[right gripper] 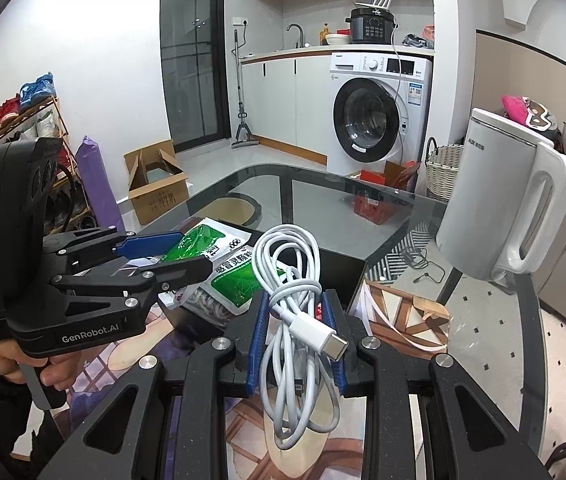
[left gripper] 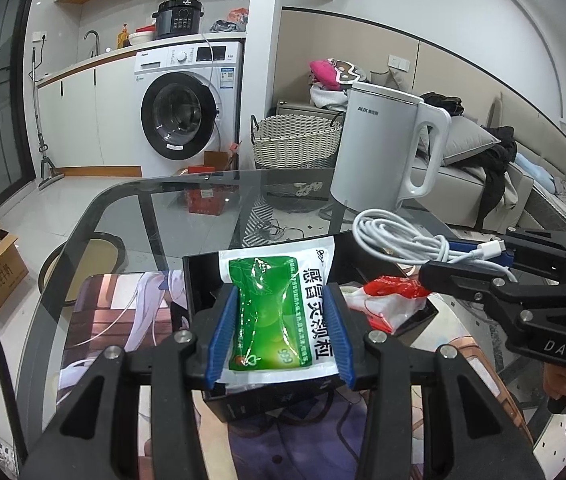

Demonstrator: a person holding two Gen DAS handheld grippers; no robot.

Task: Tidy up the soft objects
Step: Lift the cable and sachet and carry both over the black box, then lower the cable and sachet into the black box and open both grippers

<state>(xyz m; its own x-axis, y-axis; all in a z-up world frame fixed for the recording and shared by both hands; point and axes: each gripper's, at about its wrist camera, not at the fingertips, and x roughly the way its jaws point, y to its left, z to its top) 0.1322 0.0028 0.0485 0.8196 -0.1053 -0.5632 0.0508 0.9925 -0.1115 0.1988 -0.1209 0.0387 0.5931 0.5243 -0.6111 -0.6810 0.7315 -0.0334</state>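
Glass table [left gripper: 155, 216]: AUX kettle [left gripper: 379, 148], 999 sachet [left gripper: 283, 312]

I see green-and-white medicine sachet [left gripper: 279, 312] pinched flat over black box [left gripper: 199, 276], crumpled. White charging cable [right gripper: 291, 280], loosely coiled, hangs above box's right edge, USB-C plug [right gripper: 323, 336] free. Red-and-white plastic packet [left gripper: 387, 300] lies crumpled inside box, right side.

Two handheld grippers of matte black plastic. The left gripper [left gripper: 279, 336] has blue ribbed pads [left gripper: 223, 336] on its fingers, silver screw heads at the linkage joints and white "GenRobot.AI" lettering on the body. The right gripper [right gripper: 295, 336] matches, marked "DAS". Bare-skinned fingers [right gripper: 49, 376] wrap the grey handle behind the claw.
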